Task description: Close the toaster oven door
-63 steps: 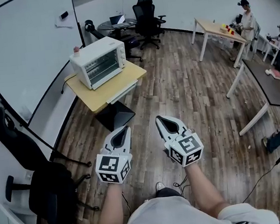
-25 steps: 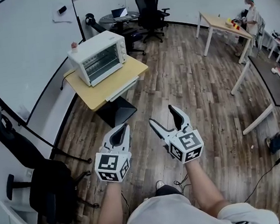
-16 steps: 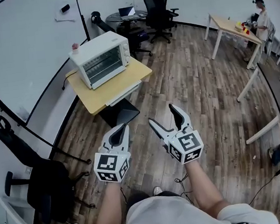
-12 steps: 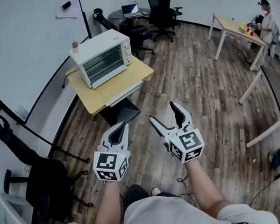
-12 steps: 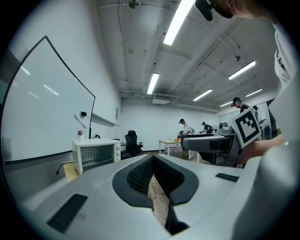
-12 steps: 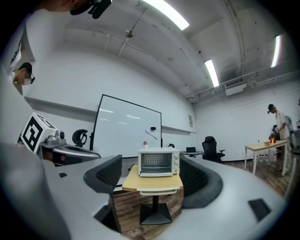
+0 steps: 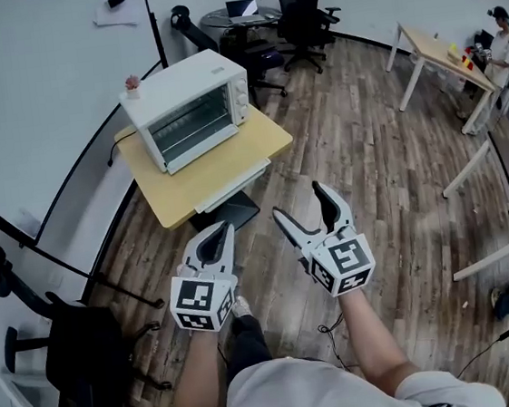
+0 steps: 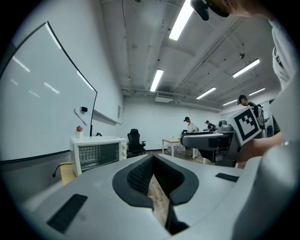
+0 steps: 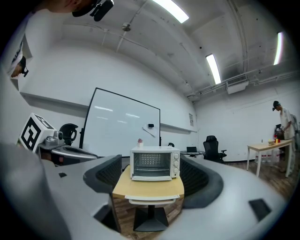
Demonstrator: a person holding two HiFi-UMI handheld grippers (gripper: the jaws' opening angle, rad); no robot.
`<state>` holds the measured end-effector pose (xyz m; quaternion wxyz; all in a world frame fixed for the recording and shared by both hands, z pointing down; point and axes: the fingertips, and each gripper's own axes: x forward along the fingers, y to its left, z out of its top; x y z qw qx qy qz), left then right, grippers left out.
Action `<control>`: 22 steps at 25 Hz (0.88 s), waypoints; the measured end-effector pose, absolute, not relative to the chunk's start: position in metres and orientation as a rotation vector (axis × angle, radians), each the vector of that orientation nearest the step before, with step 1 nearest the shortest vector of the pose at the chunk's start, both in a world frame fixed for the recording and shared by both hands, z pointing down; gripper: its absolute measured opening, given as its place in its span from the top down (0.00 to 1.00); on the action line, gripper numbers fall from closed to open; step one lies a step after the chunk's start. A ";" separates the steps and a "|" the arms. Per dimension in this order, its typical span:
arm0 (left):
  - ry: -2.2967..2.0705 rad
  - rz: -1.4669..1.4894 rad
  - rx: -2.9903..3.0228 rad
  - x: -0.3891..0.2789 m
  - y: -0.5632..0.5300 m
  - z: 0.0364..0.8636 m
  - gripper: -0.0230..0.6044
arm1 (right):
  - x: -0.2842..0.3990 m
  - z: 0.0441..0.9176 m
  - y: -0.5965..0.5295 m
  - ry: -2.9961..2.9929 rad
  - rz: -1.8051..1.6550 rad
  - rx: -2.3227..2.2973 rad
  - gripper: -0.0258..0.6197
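Head view first: I hold both tools low over the wood floor [image 7: 369, 167], side by side and near each other, their marker cubes toward me. My left gripper [image 7: 220, 233] has its jaws drawn together to a point. My right gripper [image 7: 299, 201] has its jaws spread wide in a V, with nothing between them but floor.

The toaster oven [image 7: 187, 109] stands ahead of both tools and a little to the left of the left one, well apart from either. It sits on the back part of a small yellow table [image 7: 232, 169], whose near edge lies just beyond the left gripper's tip. The oven's glass door [image 7: 193, 132] stands upright against the front and looks shut to me. A small pot with something pink in it [image 7: 132, 82] rests on the oven's far left corner.

Through the left gripper view, the two pads meet along a thin seam where only a sliver of floor shows; the oven lies off to the left of the jaw line, and my other tool's cube shows at the right.

Through the right gripper view, the jaws stand apart and empty, and the oven is framed squarely between them in the distance, front-on, with the table under it.

Left of the left gripper, a black office chair [image 7: 75, 351] stands by the whiteboard [image 7: 32, 96]. Far to the right of the right gripper, a person [image 7: 498, 33] stands at another table [image 7: 433, 48].
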<state>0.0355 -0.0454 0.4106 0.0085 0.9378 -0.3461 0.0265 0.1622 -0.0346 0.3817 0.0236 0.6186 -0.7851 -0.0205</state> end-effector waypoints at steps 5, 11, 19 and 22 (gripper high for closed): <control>-1.045 0.072 2.941 0.034 -0.124 0.415 0.94 | 0.157 0.389 -0.113 -2.407 -0.048 1.929 0.38; -1.017 0.033 2.950 0.032 -0.202 0.405 0.94 | 0.152 0.389 -0.187 -2.374 -0.027 1.947 0.38; -1.030 -0.002 2.966 0.027 -0.272 0.390 0.94 | 0.151 0.369 -0.253 -2.349 -0.059 1.968 0.39; -1.047 -0.016 2.962 0.029 -0.289 0.386 0.94 | 0.153 0.367 -0.272 -2.350 -0.063 1.958 0.40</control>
